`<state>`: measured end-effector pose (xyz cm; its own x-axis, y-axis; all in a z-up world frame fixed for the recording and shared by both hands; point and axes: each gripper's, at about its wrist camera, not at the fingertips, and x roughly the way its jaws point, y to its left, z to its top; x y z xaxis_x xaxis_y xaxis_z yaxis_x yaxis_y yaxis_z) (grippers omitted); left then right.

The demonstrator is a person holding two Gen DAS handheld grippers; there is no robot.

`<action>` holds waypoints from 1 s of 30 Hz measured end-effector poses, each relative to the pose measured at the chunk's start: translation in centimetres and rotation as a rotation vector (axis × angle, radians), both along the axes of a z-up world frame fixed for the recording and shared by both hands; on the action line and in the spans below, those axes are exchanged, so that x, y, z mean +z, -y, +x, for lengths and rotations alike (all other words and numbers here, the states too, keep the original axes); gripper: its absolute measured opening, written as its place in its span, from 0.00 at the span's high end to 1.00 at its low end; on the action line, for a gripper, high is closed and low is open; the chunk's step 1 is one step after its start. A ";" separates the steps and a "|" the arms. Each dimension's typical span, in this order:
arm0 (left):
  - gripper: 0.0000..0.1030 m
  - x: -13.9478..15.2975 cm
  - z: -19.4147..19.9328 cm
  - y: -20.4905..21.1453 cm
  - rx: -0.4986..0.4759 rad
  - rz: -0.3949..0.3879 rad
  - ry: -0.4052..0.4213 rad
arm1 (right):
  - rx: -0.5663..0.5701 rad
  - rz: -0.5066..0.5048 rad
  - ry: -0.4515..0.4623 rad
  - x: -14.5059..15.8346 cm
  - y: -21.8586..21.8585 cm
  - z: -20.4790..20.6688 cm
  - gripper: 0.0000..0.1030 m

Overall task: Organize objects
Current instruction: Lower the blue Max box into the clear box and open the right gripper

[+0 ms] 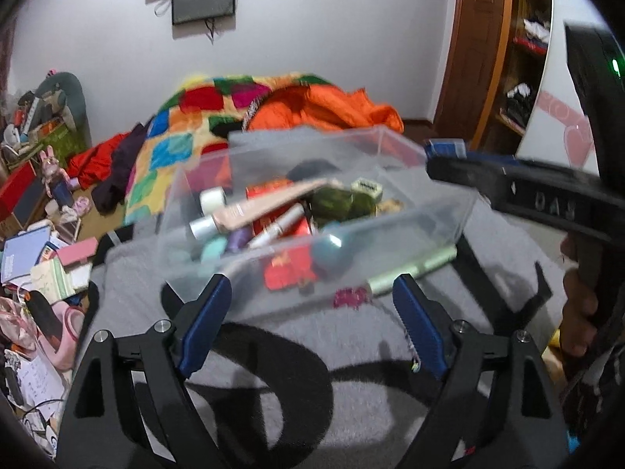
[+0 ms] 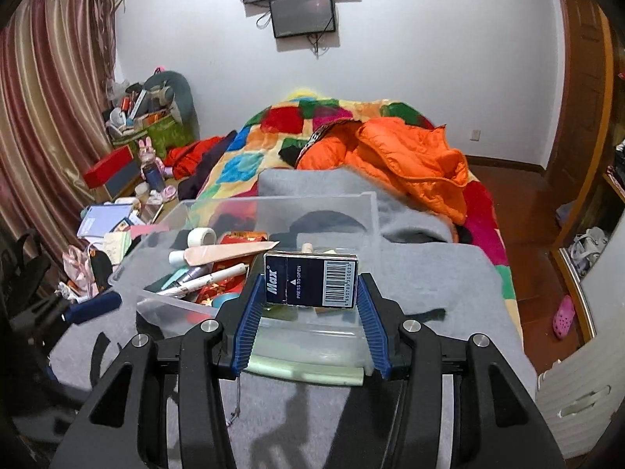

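R gripper (image 2: 310, 297) pinches Max box (image 2: 311, 284), label only R view; L gripper (image 1: 312, 312) spread.

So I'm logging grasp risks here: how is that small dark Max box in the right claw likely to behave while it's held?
The Max box looks stiff: its flat sides sit square between the right claw pads. It is probably light, being small and thin. The glossy printed face suggests it could slip, though the ribbed blue pads should help hold it.
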<state>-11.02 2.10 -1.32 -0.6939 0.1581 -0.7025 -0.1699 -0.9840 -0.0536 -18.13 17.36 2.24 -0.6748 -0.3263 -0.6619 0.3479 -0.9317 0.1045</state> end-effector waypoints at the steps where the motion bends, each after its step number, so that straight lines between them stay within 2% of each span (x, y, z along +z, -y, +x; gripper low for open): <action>1: 0.18 -0.6 -0.2 0.0 -0.011 0.009 0.028 | 0.004 0.005 0.010 -0.3 0.2 -0.2 0.57; 5: 0.18 -2.3 -0.8 0.1 -0.043 0.053 0.112 | 0.014 0.020 0.032 -1.3 0.6 -0.6 0.57; 12: 0.18 -3.6 -1.9 -1.4 -0.098 0.049 0.190 | 0.028 0.038 0.045 -2.1 1.4 -1.4 0.57; 19: 0.18 -4.6 -3.5 -3.5 -0.129 -0.009 0.271 | 0.047 0.032 0.055 -2.1 1.2 -1.4 0.55; 22: 0.18 -4.9 -3.8 -4.2 -0.142 -0.032 0.282 | 0.056 0.023 0.060 -2.0 1.0 -1.4 0.49; 24: 0.22 -4.9 -3.8 -4.6 -0.149 -0.041 0.276 | 0.058 0.023 0.058 -1.9 1.0 -1.2 0.48; 30: 0.43 -4.7 -3.5 -4.3 -0.139 -0.025 0.253 | 0.088 -0.012 0.061 -1.1 -0.2 0.0 0.45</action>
<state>-14.56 6.37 -6.00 -0.4688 0.2201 -0.8554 -0.2876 -0.9537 -0.0878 -18.13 17.54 1.10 -0.6017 -0.3907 -0.6967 0.4213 -0.8963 0.1387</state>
